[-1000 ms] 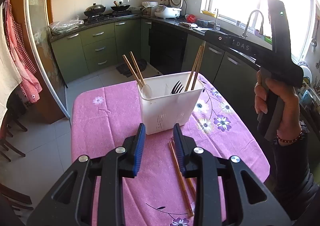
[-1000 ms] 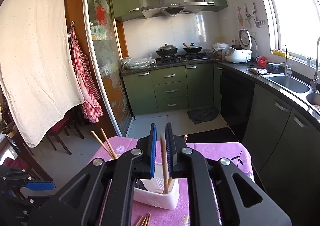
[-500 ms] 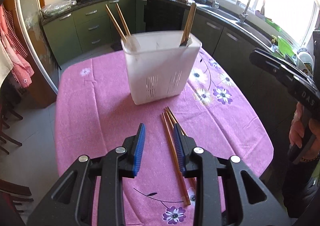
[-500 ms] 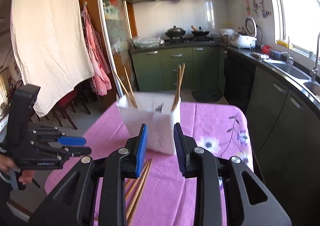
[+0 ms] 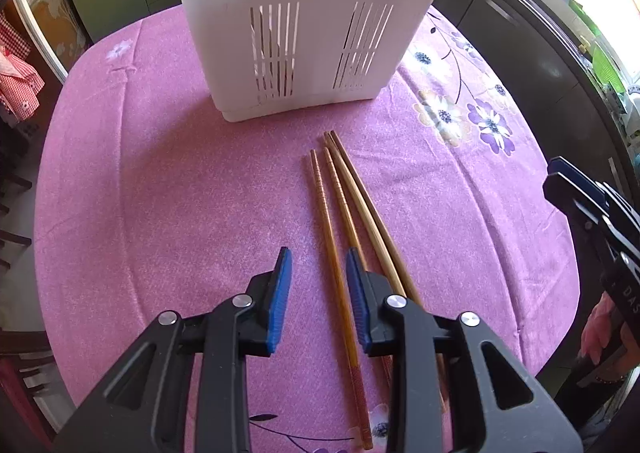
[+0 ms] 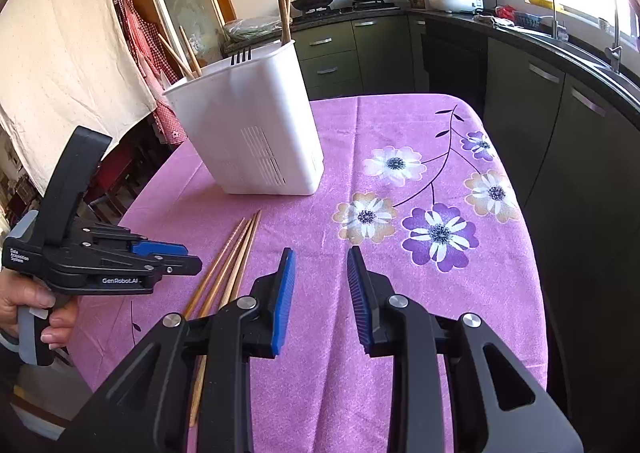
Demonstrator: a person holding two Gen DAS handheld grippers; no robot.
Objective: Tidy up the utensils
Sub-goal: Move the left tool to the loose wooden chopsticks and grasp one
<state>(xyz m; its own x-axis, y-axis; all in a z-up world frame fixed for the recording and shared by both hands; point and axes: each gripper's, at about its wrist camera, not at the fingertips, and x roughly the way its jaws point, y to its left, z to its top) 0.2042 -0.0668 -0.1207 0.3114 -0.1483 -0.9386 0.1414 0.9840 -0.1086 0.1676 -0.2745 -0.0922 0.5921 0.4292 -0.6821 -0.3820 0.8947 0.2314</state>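
Note:
Several brown chopsticks (image 5: 340, 209) lie side by side on the pink flowered tablecloth (image 5: 160, 173), just in front of a white slotted utensil holder (image 5: 312, 13). My left gripper (image 5: 318, 257) hovers open and points down over their near ends, and one chopstick runs through the gap between its blue pads without touching them. In the right wrist view the holder (image 6: 248, 133) contains a black fork (image 6: 241, 55) and two pairs of upright chopsticks (image 6: 282, 5). My right gripper (image 6: 320, 253) is open and empty over the cloth, to the right of the loose chopsticks (image 6: 236, 249).
The left gripper (image 6: 188, 257) and the hand holding it fill the left of the right wrist view. The table edge drops off close behind both grippers. Green kitchen cabinets (image 6: 332, 53), a sink counter (image 6: 560, 45) and chairs surround the table.
My right gripper let go of a chopstick over the holder, opened, and came down to the cloth. My left gripper sank and tipped down over the loose chopsticks.

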